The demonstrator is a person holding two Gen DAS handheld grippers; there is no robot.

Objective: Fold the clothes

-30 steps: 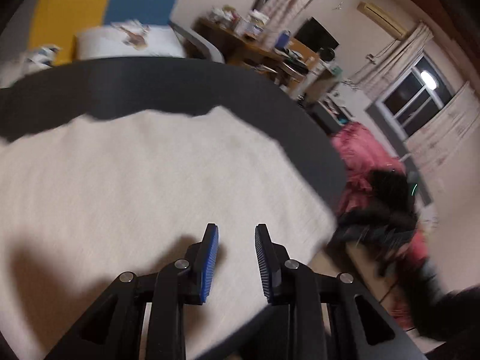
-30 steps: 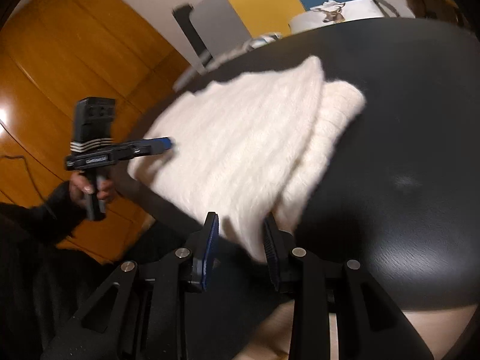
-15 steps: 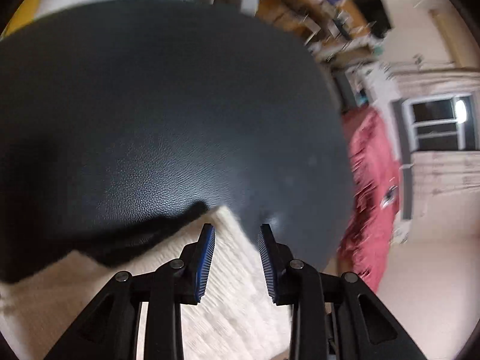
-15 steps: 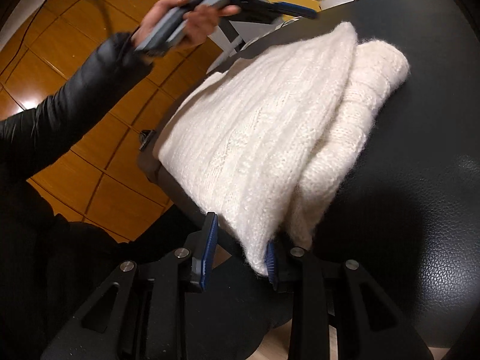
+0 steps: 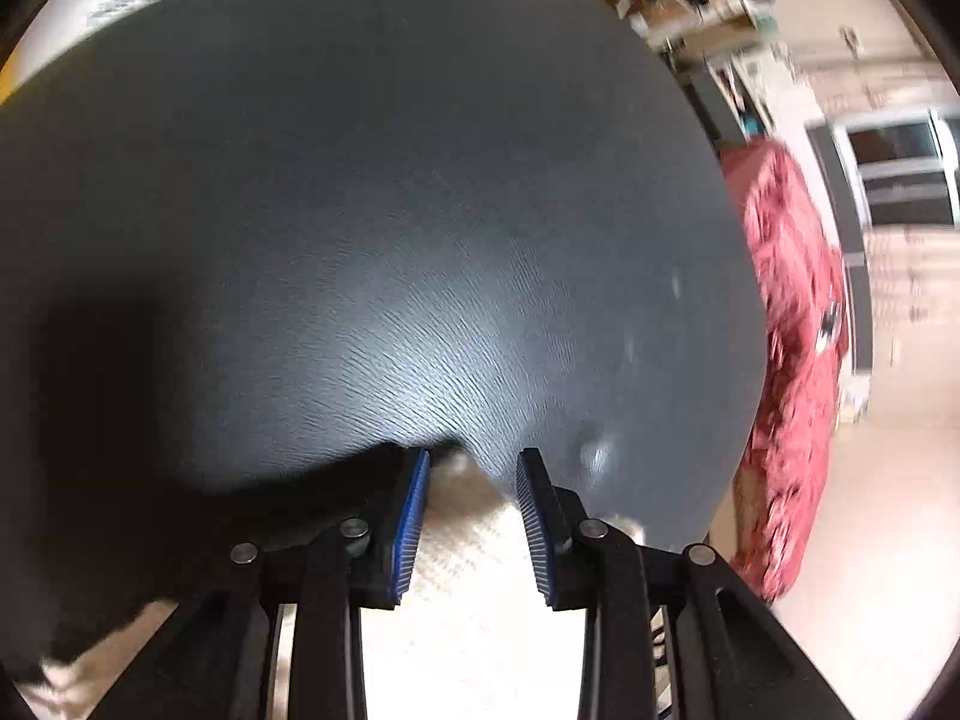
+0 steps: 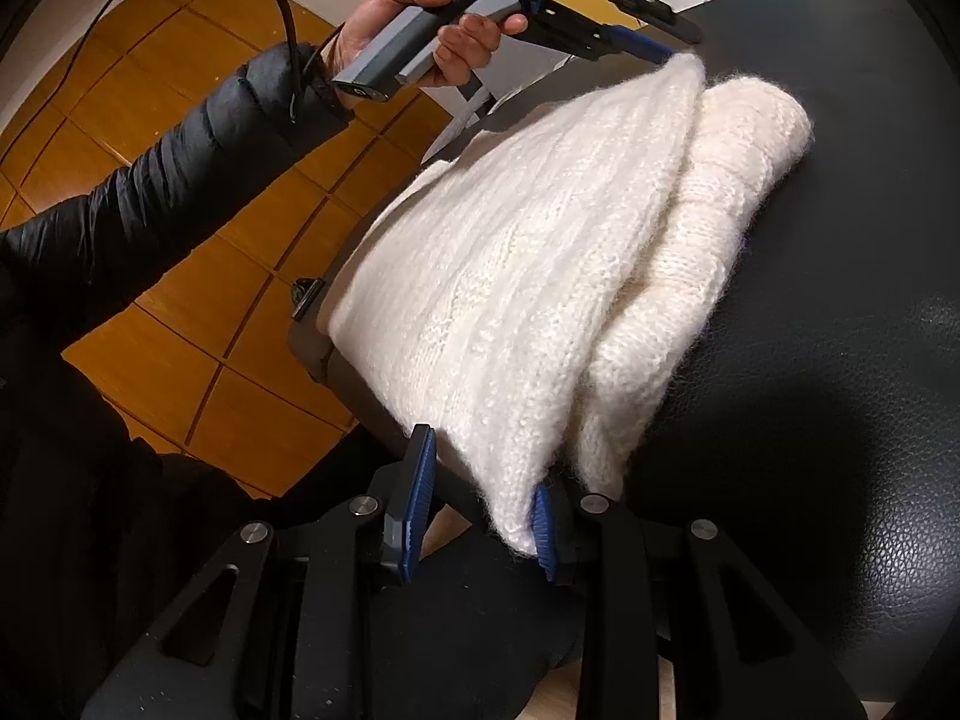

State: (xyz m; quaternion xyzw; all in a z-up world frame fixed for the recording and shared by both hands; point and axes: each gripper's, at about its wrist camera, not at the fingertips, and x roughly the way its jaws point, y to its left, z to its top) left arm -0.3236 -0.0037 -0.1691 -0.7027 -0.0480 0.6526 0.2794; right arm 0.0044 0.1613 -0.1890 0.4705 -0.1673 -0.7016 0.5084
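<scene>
My main worry is the far corner of the fluffy cream-white knitted sweater (image 6: 540, 252). The left gripper (image 5: 471, 516) has that corner between its blue ribbed pads and its jaws are closing, but I see gaps on both sides, so I read it as not yet pinching. If I lift before the pads bite, the loose knit will slide out and the fold will collapse.

The near corner is the second risk. It hangs between the fingers of the right gripper (image 6: 480, 492), which stand at a narrow gap. The wool brushes the right-hand pad (image 6: 543, 519) and clears the other, so I would call that no grip either (a tug from one side only would skew the layers).

The sweater lies folded in two thick layers across the near left part of the round black leather-grained table top (image 6: 840, 360), one edge overhanging the rim. That overhang could drag the whole bundle off.

Beyond the table I make out orange wooden panelling (image 6: 180, 330), a crumpled red fabric heap (image 5: 792, 360) on the pale floor, and a window, all blurred.
</scene>
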